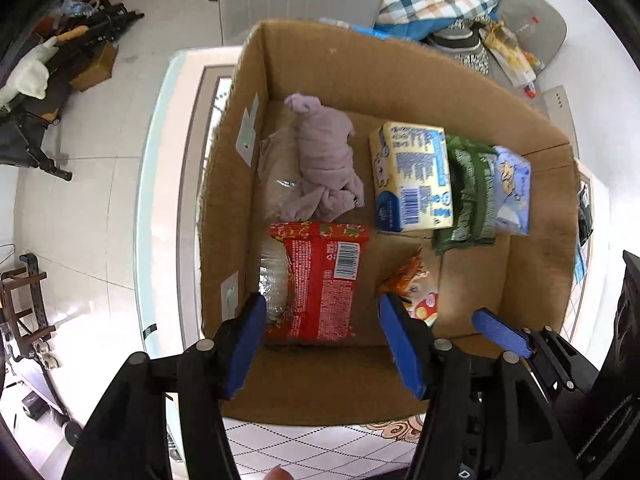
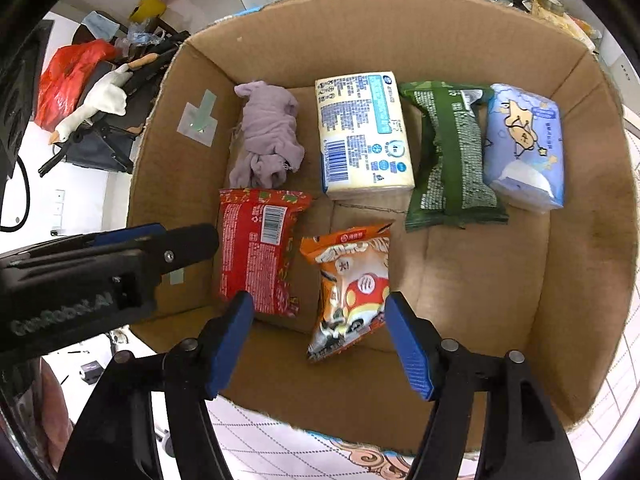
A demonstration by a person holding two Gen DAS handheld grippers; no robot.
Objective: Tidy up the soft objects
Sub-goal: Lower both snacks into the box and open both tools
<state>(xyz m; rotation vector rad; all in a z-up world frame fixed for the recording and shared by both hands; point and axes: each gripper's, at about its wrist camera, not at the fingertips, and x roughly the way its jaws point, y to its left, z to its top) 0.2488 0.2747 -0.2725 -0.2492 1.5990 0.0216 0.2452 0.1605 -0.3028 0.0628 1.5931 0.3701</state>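
Six soft items already lie in my box; both my left gripper and right gripper hang wide, holding nothing.

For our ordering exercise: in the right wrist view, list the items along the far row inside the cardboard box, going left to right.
purple cloth → yellow-white tissue pack → green packet → blue tissue pack
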